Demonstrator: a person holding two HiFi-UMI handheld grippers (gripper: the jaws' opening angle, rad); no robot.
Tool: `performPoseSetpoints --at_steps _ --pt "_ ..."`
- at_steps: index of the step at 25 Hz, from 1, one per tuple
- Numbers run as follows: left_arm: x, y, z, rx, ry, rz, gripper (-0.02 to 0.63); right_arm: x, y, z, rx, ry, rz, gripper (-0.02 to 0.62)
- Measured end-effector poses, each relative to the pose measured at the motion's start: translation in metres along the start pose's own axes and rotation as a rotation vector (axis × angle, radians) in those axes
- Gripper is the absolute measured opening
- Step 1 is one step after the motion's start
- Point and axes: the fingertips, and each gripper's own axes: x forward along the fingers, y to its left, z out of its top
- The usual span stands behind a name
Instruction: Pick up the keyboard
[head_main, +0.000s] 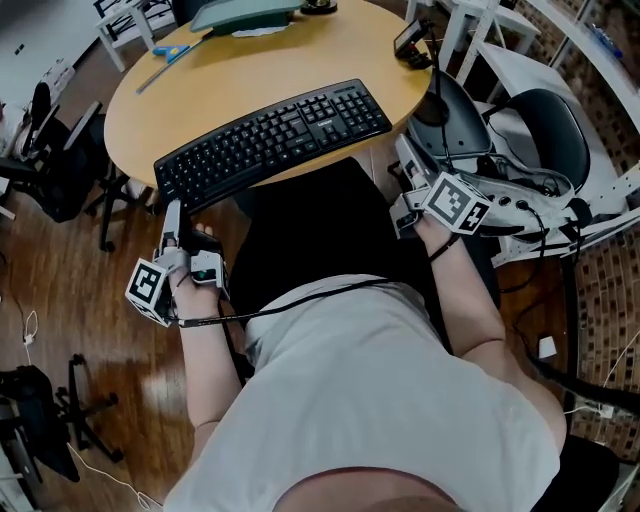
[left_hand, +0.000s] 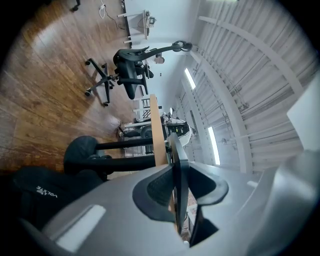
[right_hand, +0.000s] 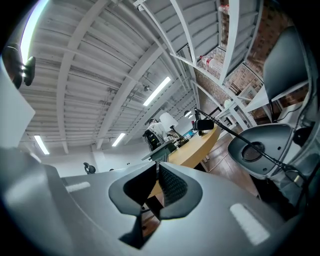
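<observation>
Head view shows the black keyboard lying slantwise on the round wooden table, with its long front edge close to the table's near rim. Both tools hang below that rim, beside the seated person. The left gripper is just below the keyboard's left end. The right gripper is off the table's right side, beyond the keyboard's right end. Neither touches the keyboard.

In the left gripper view the fingers are pressed flat together with nothing between them, and the table's edge runs away ahead of them. In the right gripper view the fingers are closed to a thin slit and are equally empty, with the tabletop ahead and higher.

The step in hand looks like the approach, with no grasp begun. Both pairs of fingers would need to part wider than the keyboard is thick before they rise to table height. The board is long, flat and probably light, so one grip at each short end seems safest. One finger should slide under the frame and the other press on the bezel rather than on the keys. The two ends should come up together and level, or the board may pivot or slip out.
</observation>
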Motion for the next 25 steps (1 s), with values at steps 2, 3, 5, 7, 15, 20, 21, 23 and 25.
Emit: performPoseSetpoints --at_steps 2,3,5,7,15,20,21,23,25 --pt "0.0 0.0 -0.001 -0.002 0.0 0.004 0.143 -0.002 -0.005 0.001 0.006 -0.005 -0.004 0.018" --pt "0.002 0.0 -0.001 -0.001 0.004 0.002 0.141 -0.003 -0.004 0.002 0.004 -0.008 -0.001 0.02" --pt "0.008 -0.001 -0.004 -0.001 0.023 0.005 0.141 -0.001 -0.001 0.004 -0.004 -0.008 0.006 0.02" --pt "0.014 -0.003 -0.009 -0.006 0.051 0.012 0.141 0.002 -0.003 0.006 -0.008 -0.003 0.001 0.021" --pt "0.049 -0.019 0.01 0.038 0.142 0.006 0.138 0.034 -0.015 0.025 0.093 -0.049 -0.032 0.092" --pt "0.056 -0.003 0.008 -0.053 0.1 0.022 0.135 0.043 -0.013 0.023 0.098 -0.036 -0.05 0.222" --pt "0.055 -0.002 0.008 -0.055 0.095 0.022 0.133 0.043 -0.012 0.024 0.082 -0.04 -0.056 0.225" --pt "0.054 -0.002 0.008 -0.054 0.095 0.028 0.133 0.039 -0.018 0.03 0.069 -0.044 -0.079 0.225" --pt "0.052 -0.005 0.008 -0.05 0.099 0.033 0.133 0.035 -0.028 0.032 0.104 -0.03 -0.108 0.225"
